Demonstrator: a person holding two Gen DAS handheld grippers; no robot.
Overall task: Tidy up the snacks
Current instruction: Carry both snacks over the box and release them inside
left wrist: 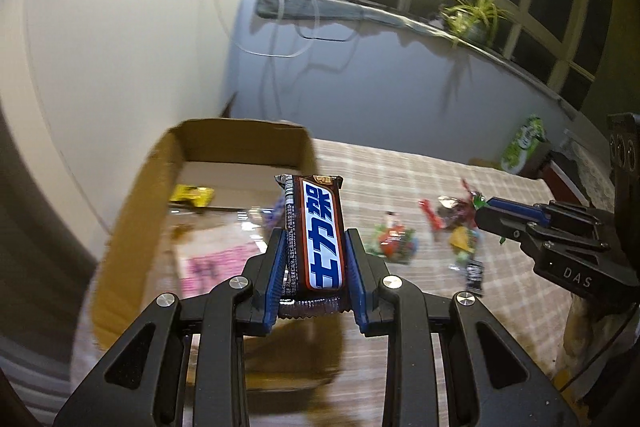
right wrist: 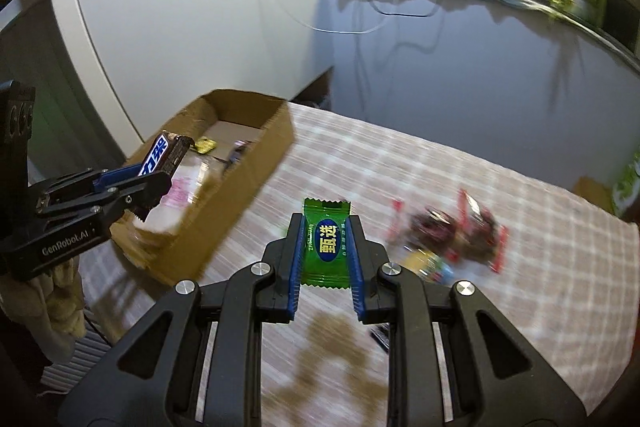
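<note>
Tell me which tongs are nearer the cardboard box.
Left. The left tongs, holding a chocolate bar, hover at the cardboard box; the right tongs, gripping a green candy, are over the tablecloth beside it.

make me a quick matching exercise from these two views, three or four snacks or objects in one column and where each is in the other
Things:
1. chocolate bar
2. green candy
3. yellow packet
4. red wrappers

Places:
A. lying inside the cardboard box
B. loose on the checked tablecloth
C. in the left gripper
D. in the right gripper

Pairs: 1-C, 2-D, 3-A, 4-B
</note>
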